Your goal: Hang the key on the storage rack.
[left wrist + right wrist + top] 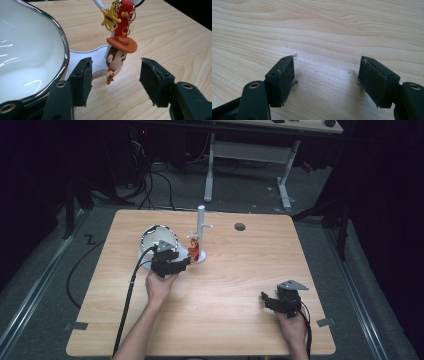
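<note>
A small cowboy figure keychain (118, 53) with a brown hat, a red strap (125, 10) and a yellow star badge (110, 17) hangs from the white peg stand (201, 227). It dangles just above the table, in front of the stand's base (82, 53). My left gripper (116, 72) is open, its pads on either side of the figure and apart from it. In the high view the left gripper (186, 261) sits beside the keychain (193, 246). My right gripper (327, 75) is open over bare wood, with nothing between its pads.
A white bowl with a silver rim (63, 47) stands close against my left gripper's left jaw, seen in the high view as the bowl (159, 240) left of the stand. A round hole (240, 226) lies in the far table (240, 270). My right gripper (266, 298) rests at the front right.
</note>
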{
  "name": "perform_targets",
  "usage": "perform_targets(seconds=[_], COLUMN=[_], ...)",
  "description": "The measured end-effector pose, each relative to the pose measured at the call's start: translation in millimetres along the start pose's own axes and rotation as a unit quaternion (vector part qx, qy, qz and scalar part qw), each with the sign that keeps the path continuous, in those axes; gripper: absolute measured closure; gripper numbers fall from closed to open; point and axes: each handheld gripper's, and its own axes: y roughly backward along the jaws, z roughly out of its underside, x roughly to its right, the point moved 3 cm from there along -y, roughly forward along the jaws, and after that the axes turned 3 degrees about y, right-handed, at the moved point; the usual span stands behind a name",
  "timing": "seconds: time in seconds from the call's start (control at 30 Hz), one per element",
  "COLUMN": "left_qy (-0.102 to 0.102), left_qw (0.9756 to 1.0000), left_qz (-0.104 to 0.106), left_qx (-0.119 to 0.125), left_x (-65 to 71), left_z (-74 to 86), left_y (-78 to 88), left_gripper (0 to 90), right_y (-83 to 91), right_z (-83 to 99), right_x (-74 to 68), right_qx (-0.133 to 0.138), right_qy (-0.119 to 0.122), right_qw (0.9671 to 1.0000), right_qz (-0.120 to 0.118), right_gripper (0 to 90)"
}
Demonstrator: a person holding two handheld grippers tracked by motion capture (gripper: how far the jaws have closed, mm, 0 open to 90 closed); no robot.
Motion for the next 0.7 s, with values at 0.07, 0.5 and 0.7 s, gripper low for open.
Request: perform_targets(seconds=[0.07, 0.5, 0.7], left_qy=[0.002, -0.002, -0.01], left_qw=[1.0, 0.9997, 0.9996], left_qz=[-0.001, -0.009, -0.012], left_qx=[0.004, 0.022, 0.021], left_x=[-0.4, -4.5, -4.7], left_z=[-0.1, -0.2, 0.1], left_y=[2.9, 23.2, 30.2], left_gripper=[43.1, 41.6, 41.5], right_y=[0.0, 0.0, 0.0], right_z=[0.0, 0.0, 0.0], right_x=[0.0, 0.0, 0.0], right_qx=[0.0, 0.0, 0.0], right_qy=[0.0, 0.0, 0.0], right_qw=[1.0, 1.0, 1.0], right_qz=[0.0, 0.0, 0.0], right_gripper=[29.6, 29.5, 29.5])
